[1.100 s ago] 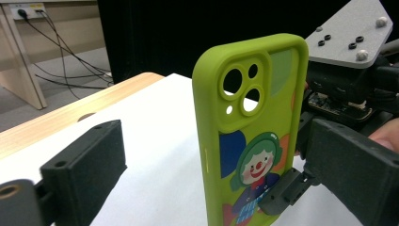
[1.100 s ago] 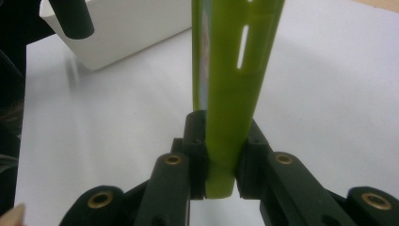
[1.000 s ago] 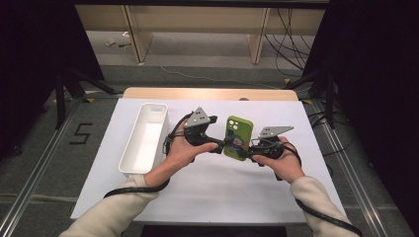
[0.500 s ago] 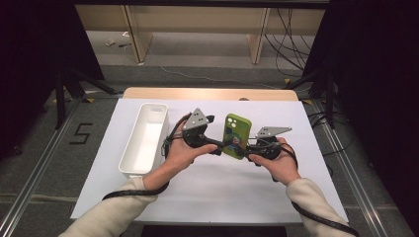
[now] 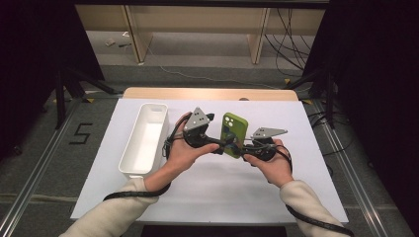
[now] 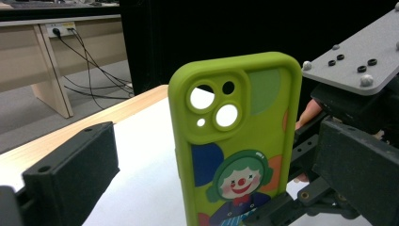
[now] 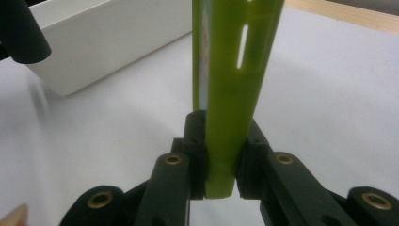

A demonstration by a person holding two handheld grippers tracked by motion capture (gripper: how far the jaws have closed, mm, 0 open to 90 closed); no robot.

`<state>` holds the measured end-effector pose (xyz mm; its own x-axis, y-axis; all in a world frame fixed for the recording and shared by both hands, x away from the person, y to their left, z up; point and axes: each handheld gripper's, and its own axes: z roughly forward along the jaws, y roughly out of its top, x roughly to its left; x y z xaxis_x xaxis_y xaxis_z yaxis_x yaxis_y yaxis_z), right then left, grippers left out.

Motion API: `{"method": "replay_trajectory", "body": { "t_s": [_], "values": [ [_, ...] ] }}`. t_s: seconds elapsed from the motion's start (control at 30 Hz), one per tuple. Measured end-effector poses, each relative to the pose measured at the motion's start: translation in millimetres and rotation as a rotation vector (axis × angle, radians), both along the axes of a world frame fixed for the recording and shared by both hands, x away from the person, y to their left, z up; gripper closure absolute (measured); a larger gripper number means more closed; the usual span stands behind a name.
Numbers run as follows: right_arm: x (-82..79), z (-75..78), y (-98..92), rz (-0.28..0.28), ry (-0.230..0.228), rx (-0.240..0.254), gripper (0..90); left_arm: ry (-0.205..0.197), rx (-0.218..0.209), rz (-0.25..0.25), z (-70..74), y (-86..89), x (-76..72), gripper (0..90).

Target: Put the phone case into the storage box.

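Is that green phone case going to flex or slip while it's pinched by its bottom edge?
The phone case looks empty, with open camera holes: probably light and bendy. The right gripper clamps just its lower end, so it may wobble. Its matte, rubbery-looking skin should resist slipping.

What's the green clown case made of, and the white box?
Case: probably soft silicone or rubber, matte; its edges are rounded and thick, and it shows no glare. Box: likely hard plastic, smooth with a slight sheen, with thin even walls and rounded corners.
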<state>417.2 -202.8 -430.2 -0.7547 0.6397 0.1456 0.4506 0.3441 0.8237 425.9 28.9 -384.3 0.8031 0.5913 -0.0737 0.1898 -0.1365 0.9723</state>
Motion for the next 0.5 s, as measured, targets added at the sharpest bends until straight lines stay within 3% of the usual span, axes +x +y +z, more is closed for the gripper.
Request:
{"method": "replay_trajectory", "body": {
  "t_s": [0.5],
  "values": [
    [-1.9,0.1,6.1,-0.038,-0.009,-0.014,77.9,-0.028,0.003,0.039,2.4,-20.3,-1.1,0.0]
  ]
}}
